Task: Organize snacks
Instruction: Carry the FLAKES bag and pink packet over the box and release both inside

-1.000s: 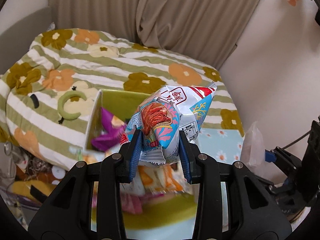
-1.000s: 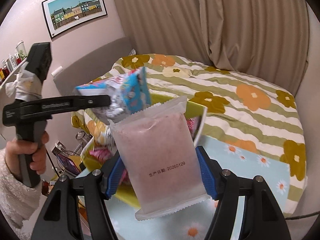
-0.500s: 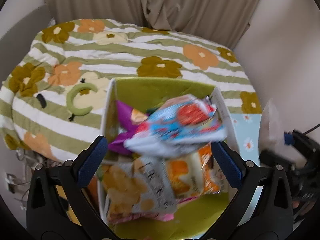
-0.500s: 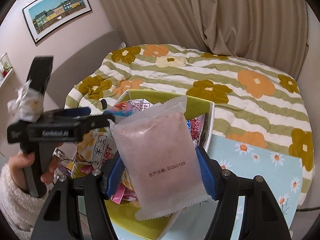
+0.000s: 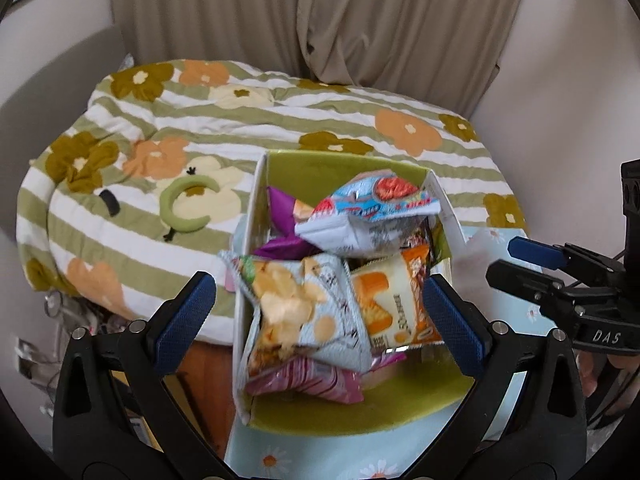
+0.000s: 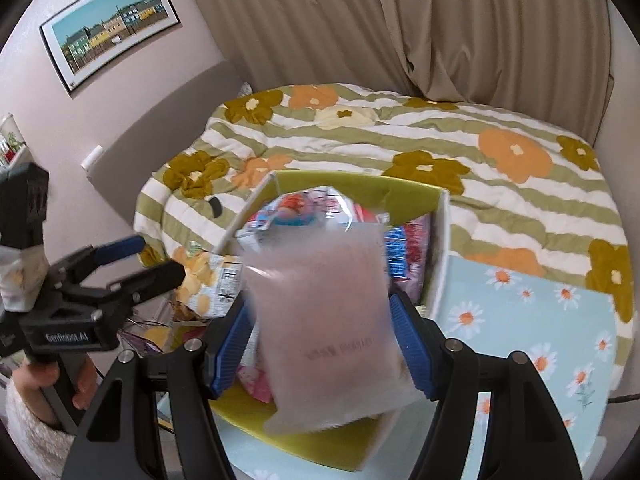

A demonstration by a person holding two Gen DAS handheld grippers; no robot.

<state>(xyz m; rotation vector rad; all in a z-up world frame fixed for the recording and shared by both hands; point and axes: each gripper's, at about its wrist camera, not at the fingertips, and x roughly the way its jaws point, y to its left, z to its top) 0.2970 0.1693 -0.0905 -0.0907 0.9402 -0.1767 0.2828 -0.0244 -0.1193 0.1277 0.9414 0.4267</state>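
The left claw (image 5: 320,312) is standing spread wide with nothing between its blue pads, hovering above the near end of the green-lined box (image 5: 360,416). The right claw (image 6: 324,344) is pinching a pale pink packet (image 6: 324,312) by its two side edges, holding it upright over the same box; the packet is blurred, so its print is not readable.

Just beyond the left claw, the box is sitting on a light blue desk (image 5: 320,460) printed with daisies. Snack bags are piling up inside it: a pink striped pack (image 5: 308,380) is lying lowest at the near side, a pale blue chip bag (image 5: 304,312) is resting on top of it, and an orange-and-white pack (image 5: 396,308) is leaning just beside that. Farther in, a blue-and-white bag with red artwork (image 5: 368,212) is lying across the top of the heap, partly covering a purple wrapper (image 5: 284,216).

A person's hand (image 6: 52,384) in a fluffy white sleeve is gripping the left claw's handle in the right wrist view.

Behind the box, a bed is carrying a green-striped quilt (image 5: 200,140) with orange and olive flowers. Beige curtains (image 5: 360,20) are hanging at the back, and a framed picture (image 6: 112,32) is hanging on the wall.
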